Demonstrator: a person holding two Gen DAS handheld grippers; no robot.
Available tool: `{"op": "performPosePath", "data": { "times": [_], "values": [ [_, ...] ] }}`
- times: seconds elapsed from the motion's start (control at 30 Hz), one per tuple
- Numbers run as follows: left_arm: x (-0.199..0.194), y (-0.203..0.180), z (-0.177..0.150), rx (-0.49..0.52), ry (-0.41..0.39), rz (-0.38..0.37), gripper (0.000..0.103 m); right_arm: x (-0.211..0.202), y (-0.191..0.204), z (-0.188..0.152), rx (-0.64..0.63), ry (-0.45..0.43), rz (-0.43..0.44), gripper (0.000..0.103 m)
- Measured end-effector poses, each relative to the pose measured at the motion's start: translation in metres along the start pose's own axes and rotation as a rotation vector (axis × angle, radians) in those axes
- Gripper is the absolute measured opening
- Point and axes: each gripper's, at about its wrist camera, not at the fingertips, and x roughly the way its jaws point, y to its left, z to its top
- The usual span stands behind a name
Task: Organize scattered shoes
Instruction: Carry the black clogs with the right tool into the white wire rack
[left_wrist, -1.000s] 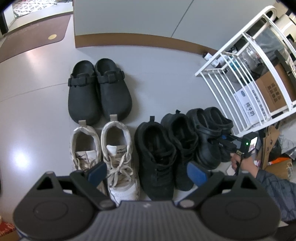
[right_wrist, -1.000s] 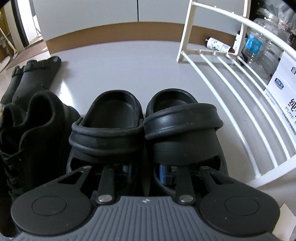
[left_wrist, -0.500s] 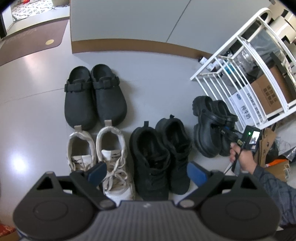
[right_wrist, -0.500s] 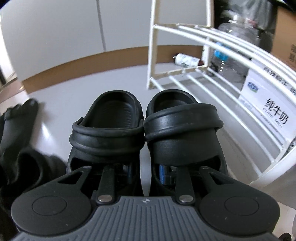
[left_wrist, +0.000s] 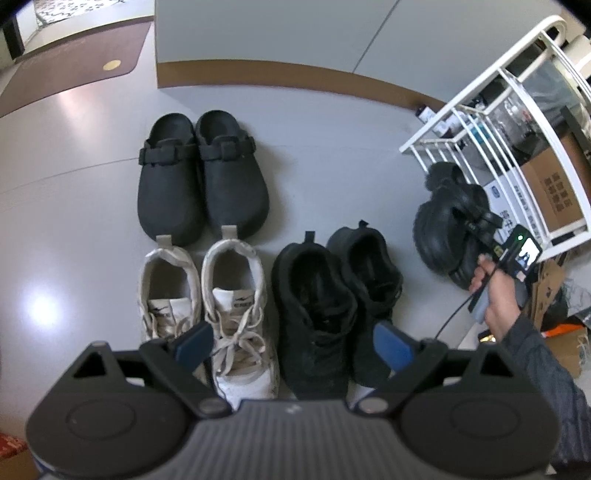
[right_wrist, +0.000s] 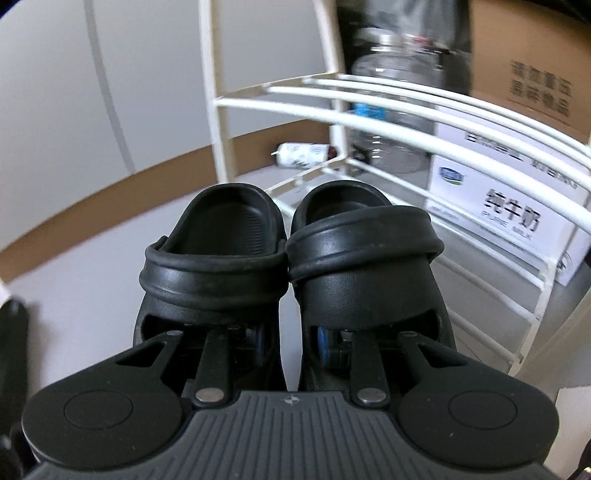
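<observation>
- We have the pair of black moulded rubber sandals (right_wrist: 288, 251) pinched together in the right gripper (right_wrist: 290, 341); its jaws are closed on the two inner side walls, one blue pad inside each shoe.
- In the left wrist view the pair sits at the right edge, off the grey floor (left_wrist: 332, 155) by our judgement, just in front of the white wire rack (left_wrist: 495, 122).
- We judge them light, springy and a little slick. The thin walls would flex, so a grip low on the touching walls, close to the thick soles, seems best to stop them twisting.
- Our left gripper (left_wrist: 291, 341) hangs with jaws wide open and empty above the white laced sneakers (left_wrist: 207, 295) and black fabric sneakers (left_wrist: 332, 302).
</observation>
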Motion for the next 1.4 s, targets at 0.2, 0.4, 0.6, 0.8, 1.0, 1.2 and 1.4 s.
{"op": "performPosePath", "data": {
  "times": [0.2,0.4,0.6,0.8,1.0,1.2,1.4],
  "values": [
    [0.014,0.013,0.005,-0.051,0.034,0.016,0.095,0.013,-0.018,0.01,0.113,-0.034,-0.115,0.029],
    [0.022,0.019,0.008,-0.069,0.049,0.027,0.095,0.031,-0.026,0.014,0.172,-0.048,-0.188,0.029],
    [0.026,0.02,0.007,-0.06,0.065,0.033,0.095,0.04,-0.028,0.025,0.241,-0.086,-0.268,0.029],
    [0.028,0.021,0.007,-0.058,0.071,0.034,0.095,0.049,-0.036,0.036,0.293,-0.14,-0.366,0.029],
    [0.034,0.021,0.005,-0.056,0.087,0.036,0.095,0.064,-0.047,0.046,0.369,-0.164,-0.473,0.029],
    [0.039,0.02,0.004,-0.053,0.104,0.041,0.095,0.07,-0.044,0.049,0.388,-0.202,-0.556,0.031],
    [0.04,0.019,0.006,-0.049,0.107,0.036,0.095,0.085,-0.039,0.058,0.421,-0.143,-0.595,0.053]
  ]
}}
